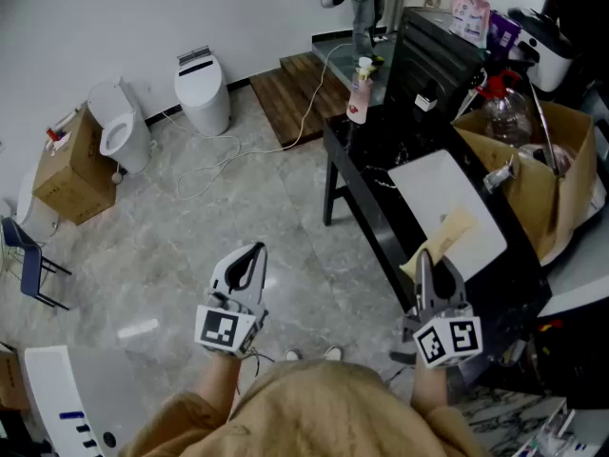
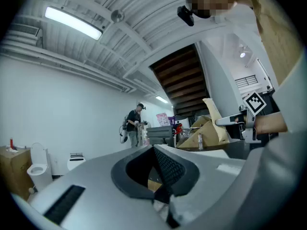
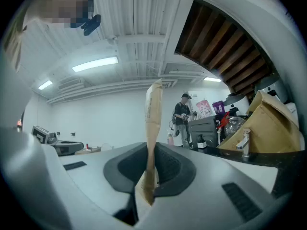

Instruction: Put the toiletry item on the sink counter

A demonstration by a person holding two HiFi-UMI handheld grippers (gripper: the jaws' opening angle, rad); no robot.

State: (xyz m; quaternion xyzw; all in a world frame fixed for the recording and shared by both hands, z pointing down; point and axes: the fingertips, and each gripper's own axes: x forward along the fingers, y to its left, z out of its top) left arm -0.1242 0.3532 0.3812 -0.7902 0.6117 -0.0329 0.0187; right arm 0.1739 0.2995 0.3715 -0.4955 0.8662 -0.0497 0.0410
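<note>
Looking down in the head view, the right gripper [image 1: 425,272] is at the sink counter's [image 1: 379,196] near edge, with a flat tan packet [image 1: 449,234] showing against the white basin [image 1: 433,184]. The left gripper [image 1: 249,258] hangs over the floor, well clear of the counter.

Left gripper view: jaws together, nothing between them.

Right gripper view: jaws narrow, pinching the upright packet's lower end. Recommended: lower it flat onto bare counter beside the basin before releasing, as it may slide in.
</note>
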